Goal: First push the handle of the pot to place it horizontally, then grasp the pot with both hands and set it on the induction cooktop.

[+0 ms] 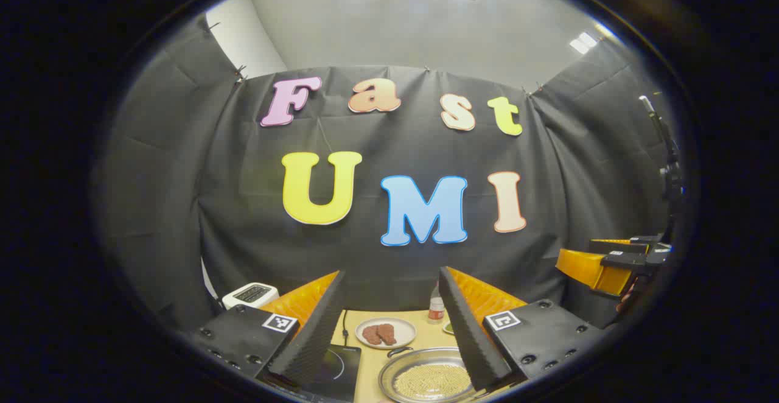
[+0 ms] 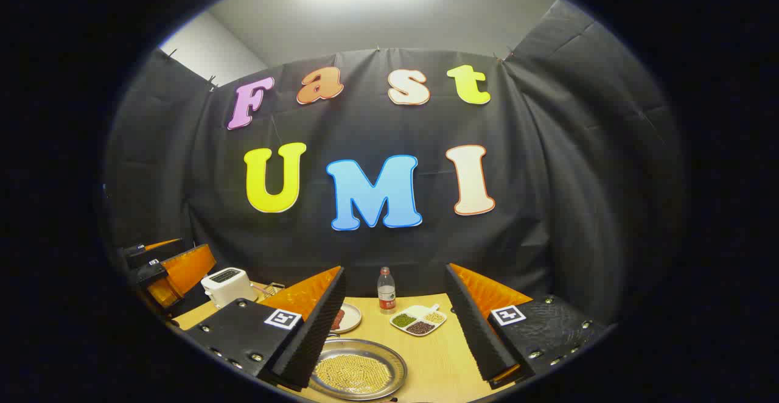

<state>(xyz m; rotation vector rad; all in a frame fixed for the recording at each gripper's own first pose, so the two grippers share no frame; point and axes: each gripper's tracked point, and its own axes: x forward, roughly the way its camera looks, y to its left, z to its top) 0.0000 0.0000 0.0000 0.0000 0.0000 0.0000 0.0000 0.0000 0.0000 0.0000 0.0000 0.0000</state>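
A black cloth wall backs a pale wooden counter (image 2: 426, 354). The left tongs (image 1: 392, 330) hang above it with the fingers spread wide, holding nothing; below and between them lies the pot (image 1: 426, 380), a shallow metal pan full of small pale grains. The induction cooktop (image 1: 335, 363) sits just left of the pot, under the left finger. The right tongs (image 2: 395, 330) are equally wide apart and empty, with the pot low and left of their gap. Beyond stand one bottle (image 2: 386, 292), one plate of brown food (image 1: 385, 333), one divided dish of beans (image 2: 419, 319) and one white toaster (image 2: 228, 284).
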